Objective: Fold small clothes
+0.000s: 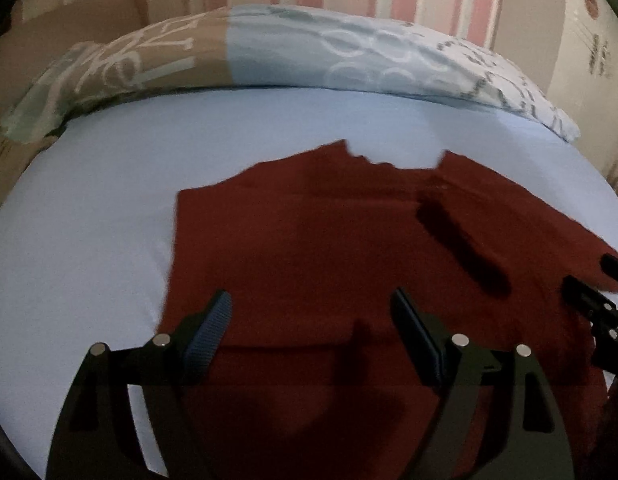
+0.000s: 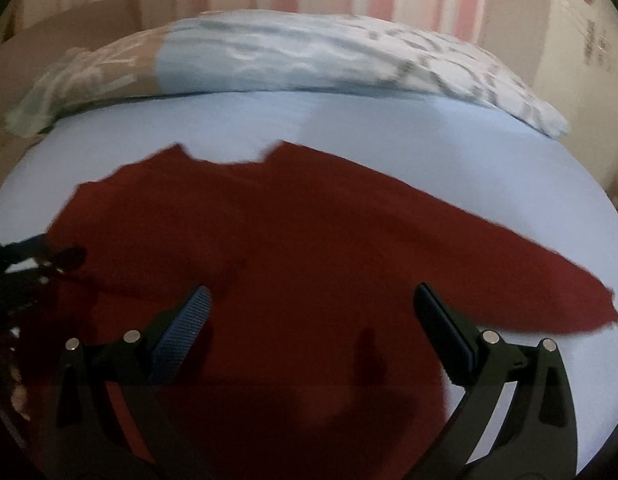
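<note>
Dark red garment (image 1: 317,240) lies flat on the bed (image 1: 89,200), neckline toward the pillow (image 1: 269,52) at the far edge. Left claw (image 1: 311,312) and right claw (image 2: 311,308) hang over it, both spread wide, gripping nothing.

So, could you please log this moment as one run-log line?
left hand-held gripper: open, over red shirt | right hand-held gripper: open, over shirt | shirt: flat on blue sheet
</note>
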Tool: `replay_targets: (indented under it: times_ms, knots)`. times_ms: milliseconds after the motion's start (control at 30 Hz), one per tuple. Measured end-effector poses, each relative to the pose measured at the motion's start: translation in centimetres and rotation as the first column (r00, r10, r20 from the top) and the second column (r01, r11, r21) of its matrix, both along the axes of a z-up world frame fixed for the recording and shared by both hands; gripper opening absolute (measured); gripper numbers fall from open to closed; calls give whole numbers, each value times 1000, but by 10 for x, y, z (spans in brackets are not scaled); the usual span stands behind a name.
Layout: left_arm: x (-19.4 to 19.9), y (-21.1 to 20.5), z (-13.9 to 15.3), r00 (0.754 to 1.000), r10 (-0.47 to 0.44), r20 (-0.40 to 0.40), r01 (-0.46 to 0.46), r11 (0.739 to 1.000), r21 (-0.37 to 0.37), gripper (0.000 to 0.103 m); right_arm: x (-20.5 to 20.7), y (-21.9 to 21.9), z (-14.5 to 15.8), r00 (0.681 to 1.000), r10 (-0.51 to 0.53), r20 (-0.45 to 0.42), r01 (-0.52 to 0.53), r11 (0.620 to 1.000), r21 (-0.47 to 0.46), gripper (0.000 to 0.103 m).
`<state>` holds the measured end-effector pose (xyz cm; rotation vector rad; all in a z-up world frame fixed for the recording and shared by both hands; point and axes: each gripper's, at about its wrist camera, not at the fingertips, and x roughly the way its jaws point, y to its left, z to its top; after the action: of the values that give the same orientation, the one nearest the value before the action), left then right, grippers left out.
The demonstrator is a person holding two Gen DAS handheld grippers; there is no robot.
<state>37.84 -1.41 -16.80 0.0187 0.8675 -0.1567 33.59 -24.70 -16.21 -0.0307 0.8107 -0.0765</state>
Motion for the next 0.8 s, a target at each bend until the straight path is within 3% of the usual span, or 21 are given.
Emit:
replay_targets:
  times_ms: [167, 267, 433, 533, 600, 700, 800]
  knots:
    - [3, 4, -3, 1000, 1, 12, -2, 999, 33, 82, 38, 52, 0, 990, 138, 11, -136, 987, -85, 100]
    - [6, 3, -9, 1000, -7, -2, 7, 998, 63, 83, 62, 66, -12, 987, 155, -42, -159, 981, -107, 94]
    - [8, 13, -12, 1000, 6, -3, -6, 999, 45, 83, 83, 70, -23, 986, 149, -79, -156, 984, -88, 85]
    - [11, 21, -11, 1000, 26, -4, -25, 999, 30, 83, 90, 69, -28, 985, 142, -100, -149, 986, -68, 71]
    - [12, 27, -11, 999, 34, -13, -33, 999, 5, 83, 94, 67, -32, 983, 135, -123, -143, 988, -57, 52]
    - [14, 28, -11, 999, 38, -14, -38, 999, 3, 83, 99, 65, -36, 980, 131, -149, -136, 990, -27, 38]
    - [13, 25, -11, 999, 36, -7, -35, 999, 24, 83, 102, 62, -33, 981, 127, -149, -130, 991, -9, 13]
